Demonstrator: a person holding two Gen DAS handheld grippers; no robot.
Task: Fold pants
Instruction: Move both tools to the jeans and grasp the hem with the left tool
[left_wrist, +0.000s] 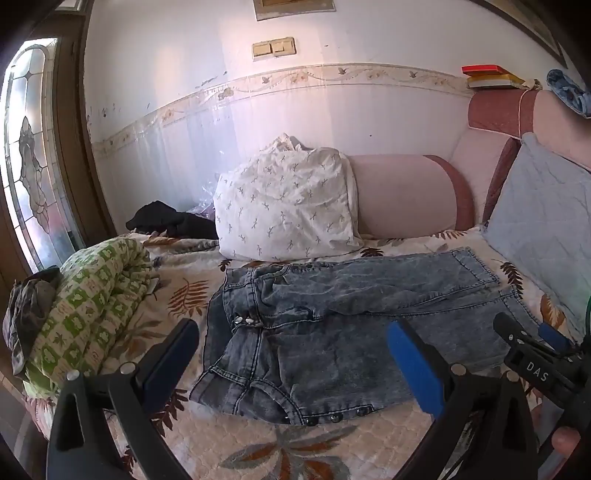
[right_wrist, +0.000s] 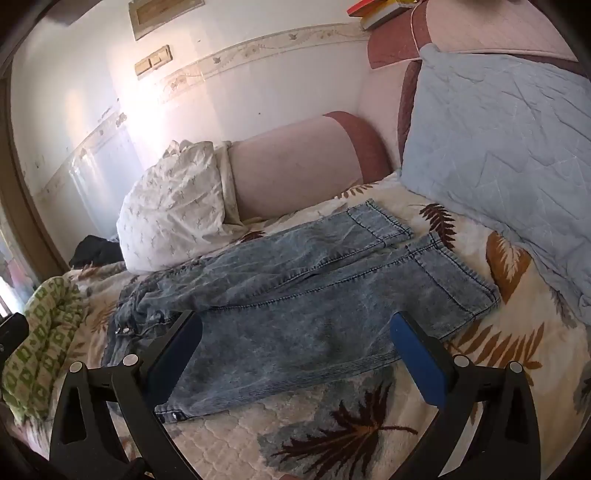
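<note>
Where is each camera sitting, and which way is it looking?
Left wrist view: sits on the left gripper, looking forward and down over the waistband end of the jeans; its open jaws, the right gripper and a fingertip show.
Right wrist view: sits on the right gripper, looking along the jeans' legs toward the hems and blue quilted pillow; only its open jaws show.
Both share: the jeans, white pillow, green checked blanket, leaf-print bedspread.
</note>
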